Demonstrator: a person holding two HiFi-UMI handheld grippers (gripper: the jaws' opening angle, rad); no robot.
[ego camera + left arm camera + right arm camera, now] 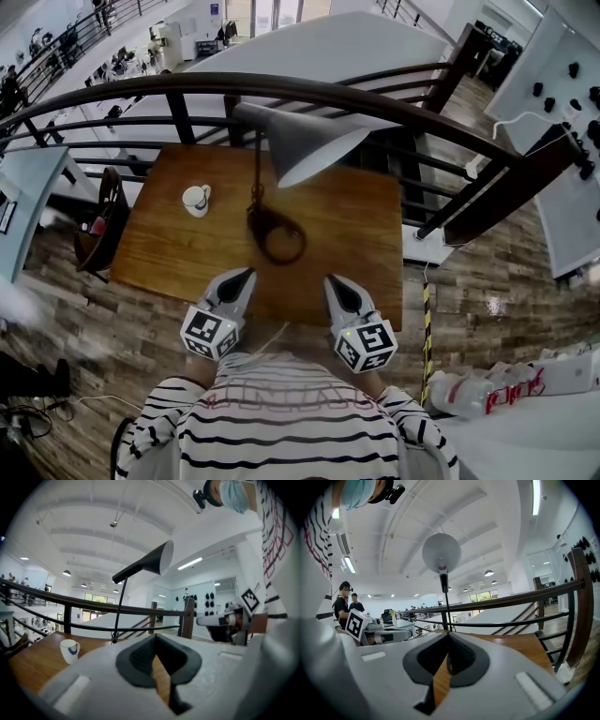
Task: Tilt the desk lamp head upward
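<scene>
The left gripper (236,279) and the right gripper (334,283) each have their jaws pressed together, dark ribbed pads meeting with nothing pinched between them. Both are pale grey, each with a marker cube at the back. They sit side by side but apart above the near edge of the wooden table (159,248), and both point toward the desk lamp (272,187).

The lamp's dark round base (277,236) rests on the smooth brown tabletop just ahead, between the two grippers. A thin dark stem (257,169) rises from it to the conical grey lamp head (305,141), which hangs over the far half of the table. A white cup (196,200) with a blue mark stands left of the base, apart from it. A dark curved railing (394,103) runs behind the table's far edge, and a dark chair (101,220) stands at its left side.
</scene>
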